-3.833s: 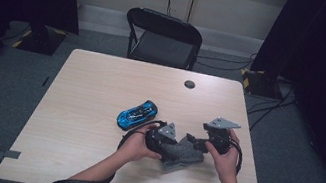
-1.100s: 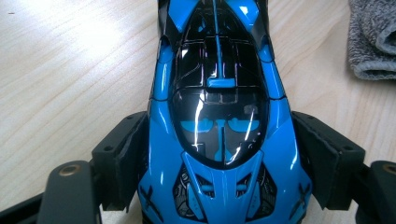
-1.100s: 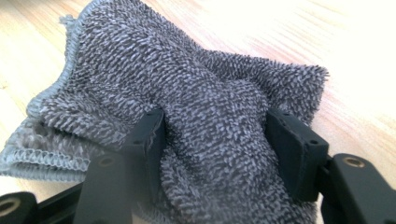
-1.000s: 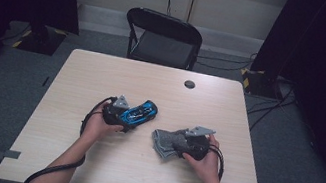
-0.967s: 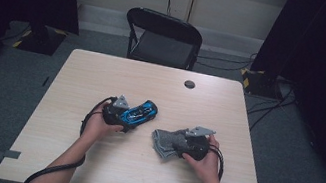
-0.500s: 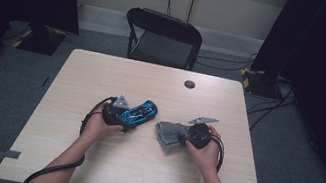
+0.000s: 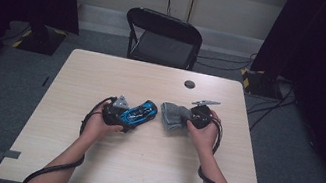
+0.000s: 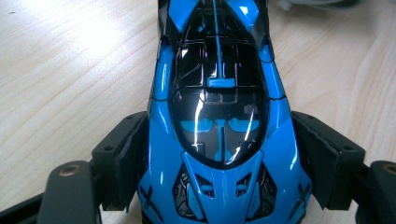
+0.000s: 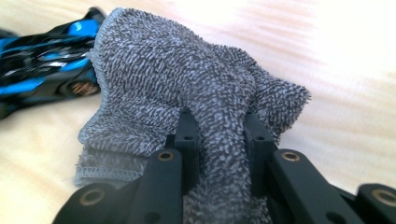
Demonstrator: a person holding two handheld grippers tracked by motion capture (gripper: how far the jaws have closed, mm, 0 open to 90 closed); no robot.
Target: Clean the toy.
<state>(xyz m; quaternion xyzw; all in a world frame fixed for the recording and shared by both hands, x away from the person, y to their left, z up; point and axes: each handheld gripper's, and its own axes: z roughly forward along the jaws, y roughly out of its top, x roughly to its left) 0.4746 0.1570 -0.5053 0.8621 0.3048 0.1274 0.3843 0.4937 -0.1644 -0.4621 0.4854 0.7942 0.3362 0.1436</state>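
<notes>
Your right gripper has just been closing, and its jaws now pinch a thick fold of the grey cloth between them. Your left gripper stands wide, its pads pressed on both flanks of the blue toy car near one end.

The cloth is soft looped terry, light and limp; it will sag and trail from wherever you pinch it, so a bunched fold like the one you have gives a surer hold than a single edge. The stitched hem hangs loose at about eight o'clock from your jaws. The car is the opposite: a hard, glossy shell, blue with black glazing, smooth enough to slip, and it tapers along its length. I judge the straight sides at the wheels to be the best place to clamp it, not the sloping nose or roof.

In the high view the car lies on the pale wood-grain table just left of centre, pointing toward two o'clock, and the cloth sits just beside it at three o'clock, close to touching. A small dark disc rests at twelve o'clock, near the far edge, and a black folding chair stands beyond.
</notes>
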